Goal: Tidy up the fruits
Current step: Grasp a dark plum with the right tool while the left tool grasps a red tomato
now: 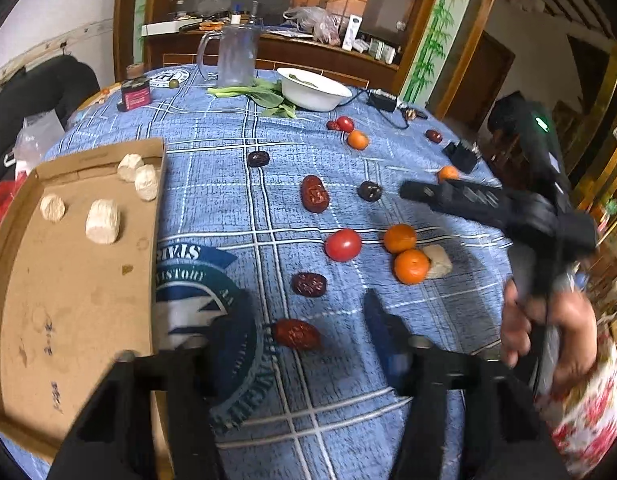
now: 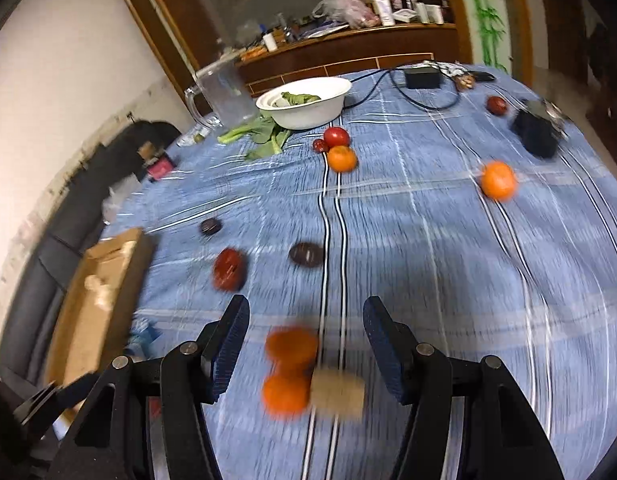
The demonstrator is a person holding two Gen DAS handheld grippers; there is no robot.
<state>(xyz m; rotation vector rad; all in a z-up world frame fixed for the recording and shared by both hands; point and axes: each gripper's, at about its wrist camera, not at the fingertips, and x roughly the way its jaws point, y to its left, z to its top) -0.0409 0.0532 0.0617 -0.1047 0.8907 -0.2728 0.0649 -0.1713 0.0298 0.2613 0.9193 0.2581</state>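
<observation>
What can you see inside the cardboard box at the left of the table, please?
The cardboard box holds four pale beige chunks near its far end; the left gripper covers its near corner.

A lived-in home dining room: a round desk (image 1: 212, 128) under a blue plaid cloth, a cluttered wooden sideboard (image 1: 292, 46), a dark sofa (image 1: 48, 88), bamboo-painted trim (image 1: 436, 40).
</observation>
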